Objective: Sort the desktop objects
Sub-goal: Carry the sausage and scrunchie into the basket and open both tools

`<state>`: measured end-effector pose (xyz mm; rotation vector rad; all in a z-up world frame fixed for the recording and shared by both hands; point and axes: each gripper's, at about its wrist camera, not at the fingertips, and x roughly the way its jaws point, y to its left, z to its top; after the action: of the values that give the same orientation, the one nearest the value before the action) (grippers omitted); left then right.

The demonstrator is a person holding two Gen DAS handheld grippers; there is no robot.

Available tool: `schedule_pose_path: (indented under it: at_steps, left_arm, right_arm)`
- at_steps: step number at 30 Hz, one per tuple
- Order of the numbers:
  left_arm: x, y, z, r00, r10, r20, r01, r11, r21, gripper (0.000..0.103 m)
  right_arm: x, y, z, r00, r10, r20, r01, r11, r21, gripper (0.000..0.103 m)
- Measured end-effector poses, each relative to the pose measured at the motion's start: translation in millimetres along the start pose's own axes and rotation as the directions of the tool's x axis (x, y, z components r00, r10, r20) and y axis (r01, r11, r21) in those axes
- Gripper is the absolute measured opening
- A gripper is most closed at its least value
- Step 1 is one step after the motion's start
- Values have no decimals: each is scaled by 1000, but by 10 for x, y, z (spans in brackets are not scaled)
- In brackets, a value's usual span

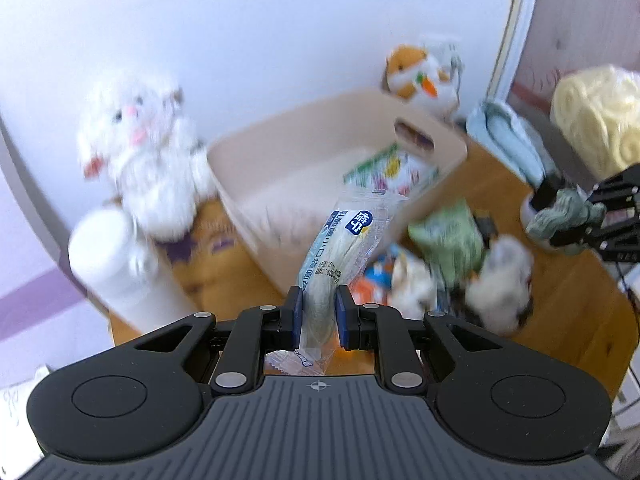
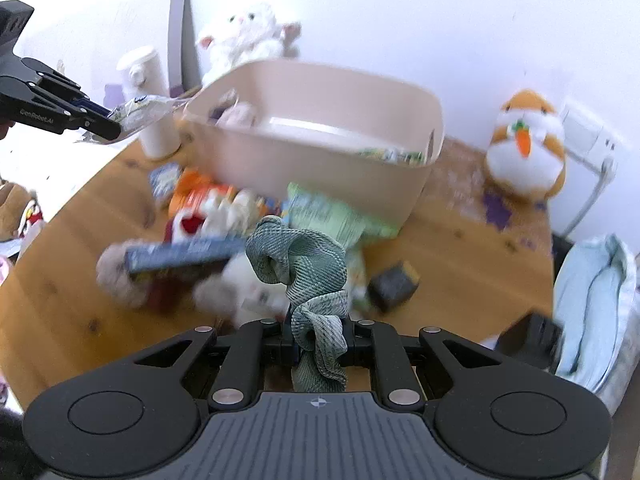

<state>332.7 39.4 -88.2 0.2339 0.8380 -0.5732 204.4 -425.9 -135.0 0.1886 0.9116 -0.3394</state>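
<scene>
The snack packet [image 1: 340, 256] is clamped near its lower end in the left gripper [image 1: 317, 312], its long axis running up and away from the jaws toward one o'clock, so its clear top edge already reaches the near wall of the beige bin [image 1: 248, 168]. The green cloth [image 2: 304, 276] is pinched in the right gripper [image 2: 318, 344], bunched and twisting upward toward twelve o'clock. From the right gripper the bin [image 2: 320, 160] lies straight ahead at twelve o'clock beyond the pile of toys and packets [image 2: 224, 216] on the wooden worktop [image 2: 460, 240]; from the left it lies at eleven to twelve o'clock. The left hand looks the nearer of the two, I'd judge, since its packet overlaps the wall. A white plush rabbit [image 1: 140, 148] sits at ten o'clock of the bin in the left view, an orange plush hamster [image 1: 420, 76] at its far corner at one o'clock, a white cup [image 1: 108, 256] at nine. The pile is badly blurred, so single items are hard to name, and most of the bin's floor is hidden behind its wall.
</scene>
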Motion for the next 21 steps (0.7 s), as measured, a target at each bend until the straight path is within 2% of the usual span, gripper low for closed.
schedule_pose_path:
  at_steps: [7, 11, 15, 21]
  left_arm:
    - [122, 50, 510, 996, 34, 79, -31, 999, -30, 17]
    - [280, -4, 731, 994, 59, 94, -55, 997, -46, 17]
    - [521, -88, 876, 994, 76, 81, -73, 996, -48, 17]
    - [969, -178, 933, 993, 117, -4, -117, 990, -74, 17]
  right_arm:
    - [50, -167, 460, 998, -27, 64, 29, 999, -24, 14]
    - [117, -290, 735, 995, -31, 97, 34, 999, -29, 14]
    - [235, -449, 981, 992, -43, 122, 43, 999, 2, 14]
    - [535, -667, 1291, 992, -46, 121, 37, 997, 72, 14]
